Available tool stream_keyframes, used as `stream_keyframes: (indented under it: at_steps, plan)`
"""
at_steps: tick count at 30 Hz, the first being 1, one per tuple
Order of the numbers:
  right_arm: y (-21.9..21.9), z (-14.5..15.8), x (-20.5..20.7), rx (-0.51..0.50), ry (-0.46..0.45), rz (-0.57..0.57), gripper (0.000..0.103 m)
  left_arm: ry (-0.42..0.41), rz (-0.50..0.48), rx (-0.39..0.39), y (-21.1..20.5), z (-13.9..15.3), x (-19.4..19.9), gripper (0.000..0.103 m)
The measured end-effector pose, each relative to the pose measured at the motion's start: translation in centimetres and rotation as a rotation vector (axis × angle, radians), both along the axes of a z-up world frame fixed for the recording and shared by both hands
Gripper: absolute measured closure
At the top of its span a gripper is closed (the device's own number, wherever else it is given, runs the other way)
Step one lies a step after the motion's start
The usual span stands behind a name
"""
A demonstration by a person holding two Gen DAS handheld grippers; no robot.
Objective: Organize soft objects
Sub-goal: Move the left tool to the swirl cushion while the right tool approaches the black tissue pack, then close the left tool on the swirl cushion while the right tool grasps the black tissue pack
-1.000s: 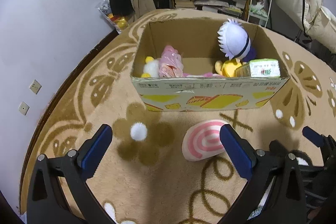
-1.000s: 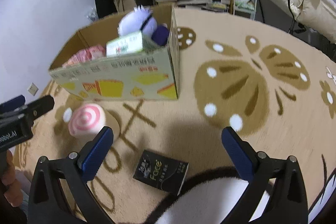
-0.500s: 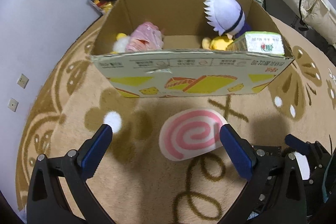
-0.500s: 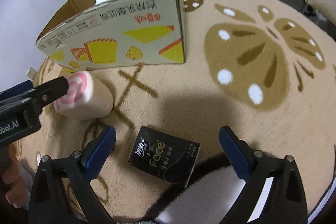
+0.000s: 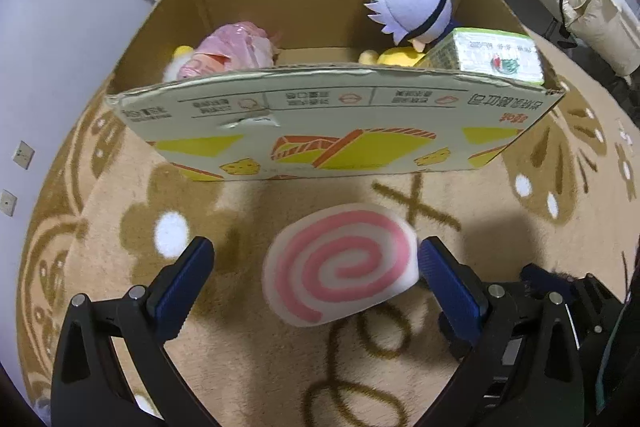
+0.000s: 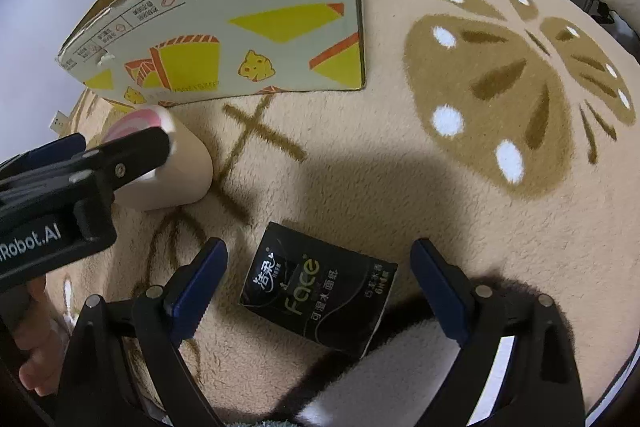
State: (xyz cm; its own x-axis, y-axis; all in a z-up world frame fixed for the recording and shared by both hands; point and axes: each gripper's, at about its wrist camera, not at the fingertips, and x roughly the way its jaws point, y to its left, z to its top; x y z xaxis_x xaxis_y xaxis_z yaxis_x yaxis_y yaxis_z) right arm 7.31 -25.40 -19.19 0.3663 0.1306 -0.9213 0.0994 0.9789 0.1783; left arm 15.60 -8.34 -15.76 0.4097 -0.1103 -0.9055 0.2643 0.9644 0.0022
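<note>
Swirl cushion: the pink-and-white spiral roll plush [image 5: 340,263] is lying on the rug in the lower middle of the left wrist view, just below the box; in the right wrist view it is showing at the left edge [image 6: 180,163].
Left tongs: the left tongs [image 5: 316,279] are standing spread around the swirl cushion, the right blue pad [image 5: 448,287] sitting right at its edge, the left pad well apart from it.
Tissue pack: the black "Face" tissue pack [image 6: 318,301] is lying flat on the rug in the lower middle of the right wrist view.
Right tongs: the right tongs [image 6: 320,291] are standing wide on either side of the tissue pack and closing, neither pad touching it.
Cardboard box: the printed box [image 5: 340,139] is filling the upper half of the frame, holding a white-haired doll [image 5: 404,7], a pink wrapped plush [image 5: 228,51], a yellow plush [image 5: 396,58] and a green-white tissue pack [image 5: 496,55].
Rug: the beige patterned rug [image 6: 480,167] is lying under everything.
</note>
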Motion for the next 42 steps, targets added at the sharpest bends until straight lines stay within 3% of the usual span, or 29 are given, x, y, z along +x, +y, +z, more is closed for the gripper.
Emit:
stream_keyframes:
  at_steps: [16,29,31,36,42]
  plan:
    - [0.0,-0.2,0.1,0.007,0.007,-0.001,0.006,0.029,0.012,0.035,-0.4,-1.7,0.2,0.002]
    - [-0.4,-0.7,-0.5,-0.057,0.027,-0.011,0.028,0.033,0.022,0.053,0.6,-2.6,0.7,0.002]
    - [-0.4,-0.7,-0.6,-0.058,0.026,-0.011,0.029,0.026,0.017,0.059,0.4,-2.6,0.5,0.005]
    - [-0.5,-0.5,-0.8,-0.06,0.018,-0.013,0.03,0.024,-0.014,0.05,-0.3,-2.4,0.0,0.028]
    - [-0.7,0.5,-1.1,-0.091,-0.012,-0.024,0.03,-0.004,-0.037,0.086,-0.9,-2.1,-0.5,0.043]
